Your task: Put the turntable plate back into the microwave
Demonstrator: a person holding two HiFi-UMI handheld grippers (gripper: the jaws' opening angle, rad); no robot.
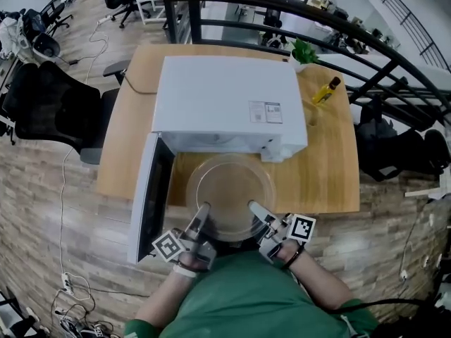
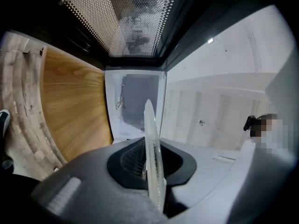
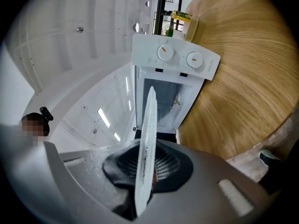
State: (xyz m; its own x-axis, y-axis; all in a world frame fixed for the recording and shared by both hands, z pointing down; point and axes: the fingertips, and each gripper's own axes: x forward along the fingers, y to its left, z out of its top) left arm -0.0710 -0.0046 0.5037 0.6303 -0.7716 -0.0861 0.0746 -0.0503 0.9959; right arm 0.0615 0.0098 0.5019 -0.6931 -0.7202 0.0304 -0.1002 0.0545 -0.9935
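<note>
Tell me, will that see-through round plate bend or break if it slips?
It probably won't bend: the turntable plate sits flat in the air though the left gripper and right gripper pinch only its near rim. It looks like clear glass, so it is likely heavy, slippery and breakable if dropped.

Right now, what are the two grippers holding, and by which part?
Both hold the glass plate by its near rim: left gripper toward the left, right gripper toward the right.
</note>
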